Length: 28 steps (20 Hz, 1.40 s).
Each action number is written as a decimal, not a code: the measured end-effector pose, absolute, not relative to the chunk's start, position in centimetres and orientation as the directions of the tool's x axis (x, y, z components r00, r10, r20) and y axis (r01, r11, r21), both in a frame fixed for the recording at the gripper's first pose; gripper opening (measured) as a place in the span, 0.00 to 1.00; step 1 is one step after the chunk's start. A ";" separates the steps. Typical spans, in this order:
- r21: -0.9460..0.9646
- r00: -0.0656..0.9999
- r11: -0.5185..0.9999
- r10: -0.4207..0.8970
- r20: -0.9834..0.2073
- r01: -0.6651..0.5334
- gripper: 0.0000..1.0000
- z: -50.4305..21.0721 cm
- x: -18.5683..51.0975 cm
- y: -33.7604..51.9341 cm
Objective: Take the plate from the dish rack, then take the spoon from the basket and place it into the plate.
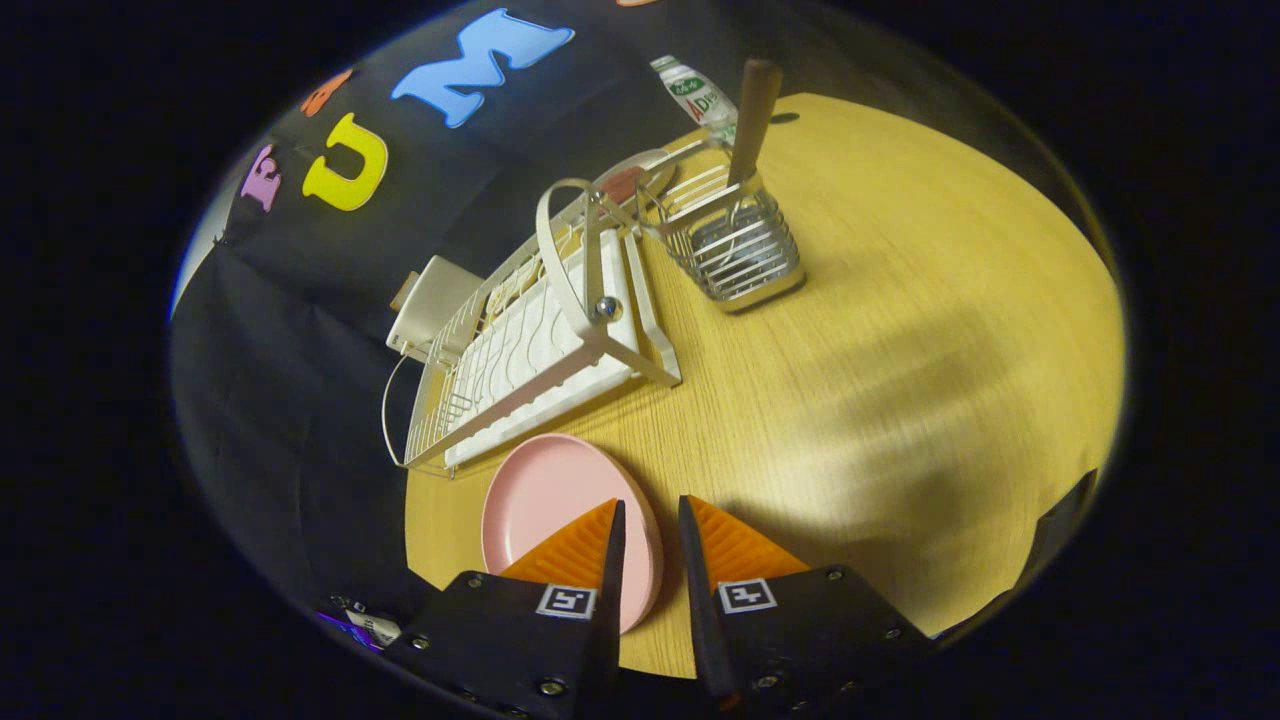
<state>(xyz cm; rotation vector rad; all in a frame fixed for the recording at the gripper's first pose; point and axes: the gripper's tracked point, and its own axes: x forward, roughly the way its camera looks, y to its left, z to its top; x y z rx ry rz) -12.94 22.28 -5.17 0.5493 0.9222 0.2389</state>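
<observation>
Gripper view: the gripper (648, 520) is held above the table (900, 330), and its jaws are set to a narrow gap. Whether the rim of the plate (545, 490) is pinched between them cannot be told; the rim runs through the gap, and one finger overlaps the plate's face.

The pink plate is seen lying flat on the table, just in front of the near end of the dish rack (540, 340) and apart from it. The dish rack, a white wire frame with a ribbed white tray, is positioned lengthwise away from the plate toward the booth's wall.

A wire basket (735, 245) is located beside the far end of the dish rack, standing upright on the table. A wooden handle (755, 115) is seen rising out of the basket, tilted slightly; the spoon's bowl is hidden by the basket's wires. A bottle (697, 95) is placed behind the basket. A pale flat box (435, 300) is seen on the wall side of the dish rack.
</observation>
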 end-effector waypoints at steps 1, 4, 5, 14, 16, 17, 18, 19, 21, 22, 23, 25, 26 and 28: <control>0.500 0.622 0.866 0.387 -0.680 0.008 0.30 -4.3 -12.7 21.4; 0.322 0.715 0.945 0.259 -0.650 -0.050 0.30 -1.4 -12.0 18.1; 0.269 0.752 0.961 0.221 -0.621 -0.060 0.30 -0.2 -11.7 17.3; 0.148 0.944 0.987 0.101 -0.315 -0.056 0.30 7.6 -9.2 12.6; 0.120 0.959 0.992 0.076 -0.273 -0.044 0.30 7.5 -8.1 11.4; 0.110 0.962 0.993 0.065 -0.264 -0.037 0.30 7.3 -7.6 10.7; 0.110 0.965 0.993 0.059 -0.254 -0.032 0.30 7.3 -7.0 10.3; 0.115 0.967 0.993 0.058 -0.247 -0.030 0.30 7.0 -6.3 9.9; 0.121 0.972 0.992 0.066 -0.227 -0.039 0.30 6.5 -4.8 9.3; 0.119 0.973 0.992 0.075 -0.217 -0.050 0.30 6.3 -4.0 9.2; 0.115 0.973 0.992 0.081 -0.215 -0.057 0.30 5.9 -3.4 9.1; 0.105 0.972 0.992 0.085 -0.219 -0.063 0.30 5.2 -2.3 8.7; 0.115 0.972 0.991 0.092 -0.217 -0.068 0.30 5.0 -1.7 8.6; 0.149 0.972 0.986 0.110 -0.208 -0.080 0.30 4.6 -0.5 8.9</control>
